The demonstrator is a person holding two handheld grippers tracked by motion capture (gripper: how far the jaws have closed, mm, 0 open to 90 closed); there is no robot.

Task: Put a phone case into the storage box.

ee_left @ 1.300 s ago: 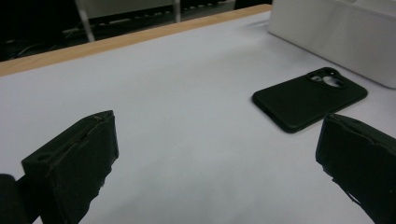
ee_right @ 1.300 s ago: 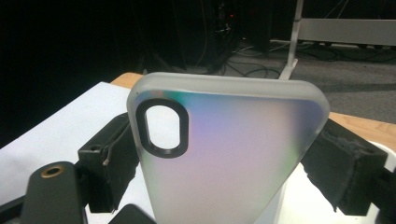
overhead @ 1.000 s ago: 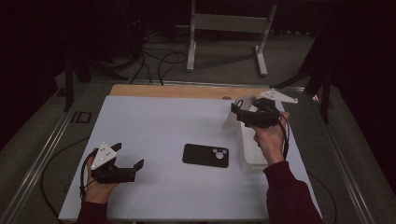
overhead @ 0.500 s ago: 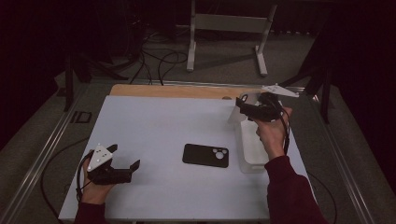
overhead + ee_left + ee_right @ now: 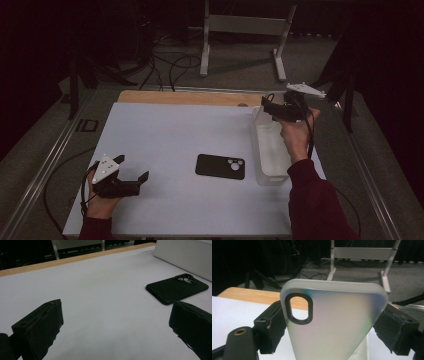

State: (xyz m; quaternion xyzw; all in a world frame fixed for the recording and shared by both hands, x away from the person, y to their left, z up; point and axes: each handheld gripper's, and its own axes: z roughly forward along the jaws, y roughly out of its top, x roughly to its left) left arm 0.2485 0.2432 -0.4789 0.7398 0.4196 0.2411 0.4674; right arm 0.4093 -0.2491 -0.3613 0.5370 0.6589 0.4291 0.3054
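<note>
Frosted translucent plastic phone case [image 5: 332, 322] clamped across its width in right gripper [image 5: 270, 110] above far end of white rectangular bin [image 5: 270, 150], black phone case [image 5: 220, 166] flat just left of bin, left gripper [image 5: 137, 182] wide open, empty, well left of bin.

One camera is looking down from above; two are riding low on the grippers, all sharing the white table [image 5: 165, 135].
</note>
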